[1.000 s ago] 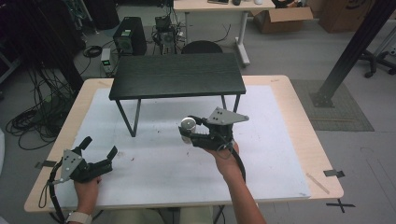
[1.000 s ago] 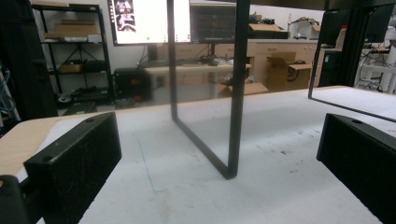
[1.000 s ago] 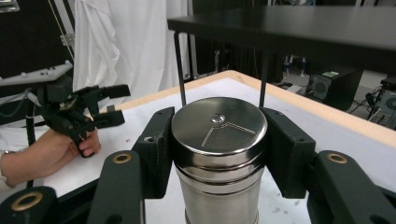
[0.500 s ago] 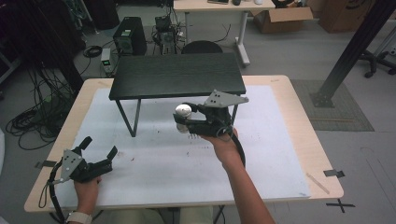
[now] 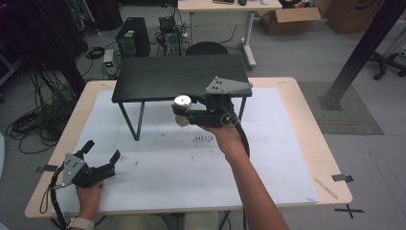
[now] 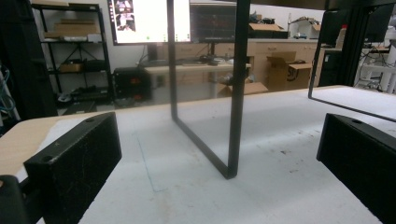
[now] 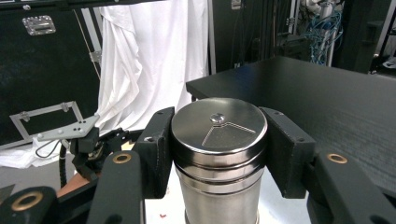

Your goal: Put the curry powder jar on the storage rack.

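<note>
A metal shaker (image 5: pixel 182 109) with a shiny lid (image 7: pixel 218 128) hangs in the air in front of the small black table (image 5: pixel 182 76), its lid about level with the tabletop. My right gripper (image 5: pixel 184 114) is shut on it, both pads (image 7: pixel 158 140) pressed against its sides just below the lid. My left gripper (image 5: pixel 101 152) rests near the front left corner of the white mat (image 5: pixel 191 163). Its jaws stand open with nothing between them, facing a leg (image 6: pixel 236 88) of the black table.
The black table's thin legs (image 5: pixel 139 122) stand on the mat's far half. The wooden tabletop (image 5: pixel 316 143) ends just beyond the mat on every side. Cables, computers and boxes lie on the floor behind.
My right gripper has lifted the shaker up from near the mat to about the black table's top level and carried it slightly left. The left gripper has stayed where it was.
</note>
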